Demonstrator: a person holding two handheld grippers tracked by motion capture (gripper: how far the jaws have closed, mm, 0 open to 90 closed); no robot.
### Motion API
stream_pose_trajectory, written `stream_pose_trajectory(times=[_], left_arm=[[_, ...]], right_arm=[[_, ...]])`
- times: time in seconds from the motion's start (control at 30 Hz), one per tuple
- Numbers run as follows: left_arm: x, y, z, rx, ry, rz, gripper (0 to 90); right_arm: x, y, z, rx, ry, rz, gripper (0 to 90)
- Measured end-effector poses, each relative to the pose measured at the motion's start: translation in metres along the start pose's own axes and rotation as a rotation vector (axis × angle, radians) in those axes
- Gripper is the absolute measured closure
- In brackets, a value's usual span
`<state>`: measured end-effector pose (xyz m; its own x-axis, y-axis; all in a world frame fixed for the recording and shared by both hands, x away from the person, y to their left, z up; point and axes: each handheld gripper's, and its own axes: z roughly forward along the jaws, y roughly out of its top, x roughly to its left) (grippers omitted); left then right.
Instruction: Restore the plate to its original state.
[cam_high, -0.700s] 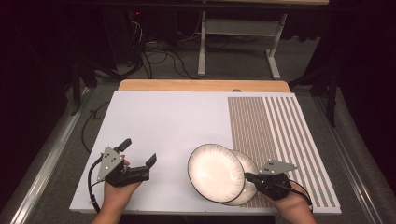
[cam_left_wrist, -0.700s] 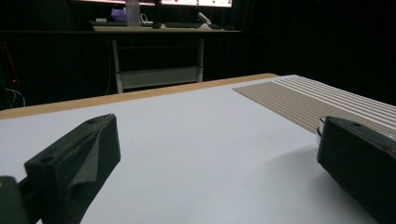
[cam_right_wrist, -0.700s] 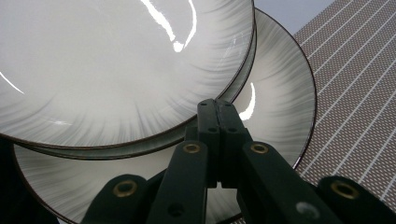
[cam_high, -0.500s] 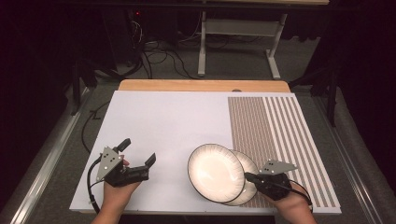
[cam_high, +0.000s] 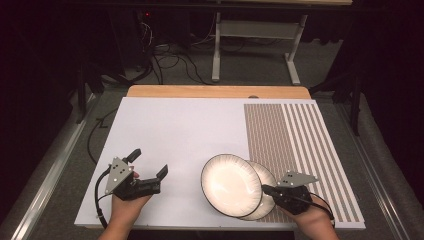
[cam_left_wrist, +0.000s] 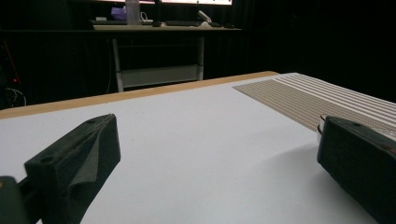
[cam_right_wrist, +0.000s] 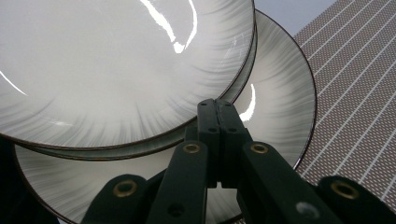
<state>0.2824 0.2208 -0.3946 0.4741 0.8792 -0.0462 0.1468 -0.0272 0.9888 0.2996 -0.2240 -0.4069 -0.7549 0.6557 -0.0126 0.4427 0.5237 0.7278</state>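
Observation:
Two white plates with dark rims lie overlapped at the front right of the white board (cam_high: 175, 130). The upper plate (cam_high: 230, 184) (cam_right_wrist: 116, 65) rests partly over the lower plate (cam_high: 263, 175) (cam_right_wrist: 280, 93). My right gripper (cam_high: 264, 189) (cam_right_wrist: 217, 105) is shut, pad against pad, and reaches over the lower plate with its tips at the upper plate's near rim. I see nothing between its jaws. My left gripper (cam_high: 148, 163) (cam_left_wrist: 219, 163) rests at the front left of the board, open wide around bare white surface.
A brown striped mat (cam_high: 295, 135) (cam_left_wrist: 303, 95) covers the board's right side, under part of the lower plate. A wooden strip (cam_high: 215, 91) borders the far edge. Beyond it stand a metal table frame (cam_high: 250, 30) and cables on the floor.

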Motion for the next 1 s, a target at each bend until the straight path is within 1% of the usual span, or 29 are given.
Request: stream_pose_trajectory(times=[0.37,1.0], left_arm=[[-0.0013,0.0003,0.0001,-0.005,-0.003,0.005,0.3],[-0.0017,0.0005,0.0001,-0.004,-0.006,0.013,0.5]], right_arm=[[0.0006,0.0007,-0.0013,0.0,-0.005,-0.007,90.0],[-0.0015,-0.0002,-0.0041,-0.009,-0.011,0.0,90.0]])
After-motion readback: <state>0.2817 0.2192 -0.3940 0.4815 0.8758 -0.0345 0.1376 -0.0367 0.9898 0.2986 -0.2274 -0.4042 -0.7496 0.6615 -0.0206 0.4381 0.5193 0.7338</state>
